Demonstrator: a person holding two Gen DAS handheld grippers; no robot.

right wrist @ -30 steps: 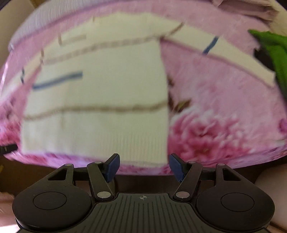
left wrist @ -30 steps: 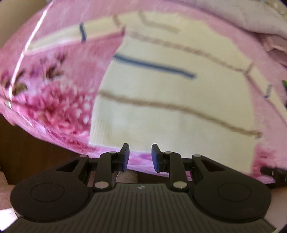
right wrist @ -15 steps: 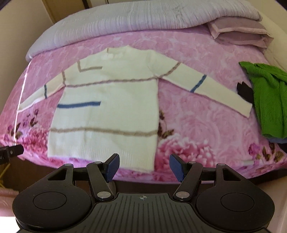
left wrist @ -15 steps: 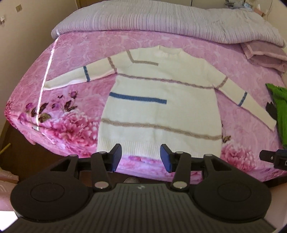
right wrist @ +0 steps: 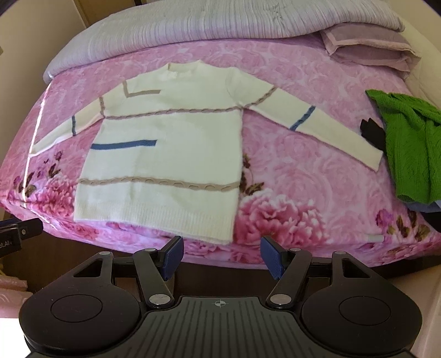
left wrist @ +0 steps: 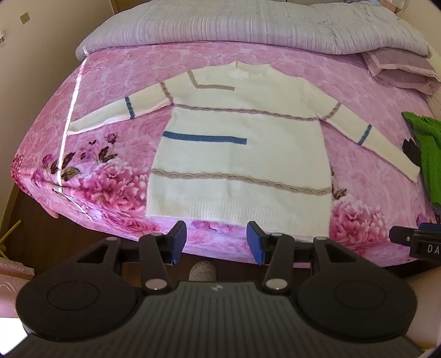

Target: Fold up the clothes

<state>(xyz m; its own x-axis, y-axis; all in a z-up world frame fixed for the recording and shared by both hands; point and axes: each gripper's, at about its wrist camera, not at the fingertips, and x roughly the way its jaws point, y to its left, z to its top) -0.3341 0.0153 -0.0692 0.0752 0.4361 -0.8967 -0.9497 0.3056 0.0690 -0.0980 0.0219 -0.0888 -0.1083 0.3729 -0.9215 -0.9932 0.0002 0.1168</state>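
A cream sweater [left wrist: 237, 154] with tan and blue stripes lies flat on the pink floral bedspread [left wrist: 110, 82], sleeves spread to both sides, hem toward me. It also shows in the right wrist view [right wrist: 165, 154]. My left gripper [left wrist: 216, 242] is open and empty, held off the bed's near edge just short of the hem. My right gripper [right wrist: 220, 257] is open and empty, also off the near edge, below the hem's right corner.
A green knitted garment [right wrist: 410, 143] lies on a pile at the bed's right side, with a black item [right wrist: 372, 132] beside it. A grey quilt [right wrist: 220, 24] and a folded mauve cloth [right wrist: 366, 46] lie at the head. The dark bed frame runs below the bedspread.
Both grippers have pulled back from the bed, so the whole sweater is now in view. The left jaws have opened wider. The sweater has not moved.
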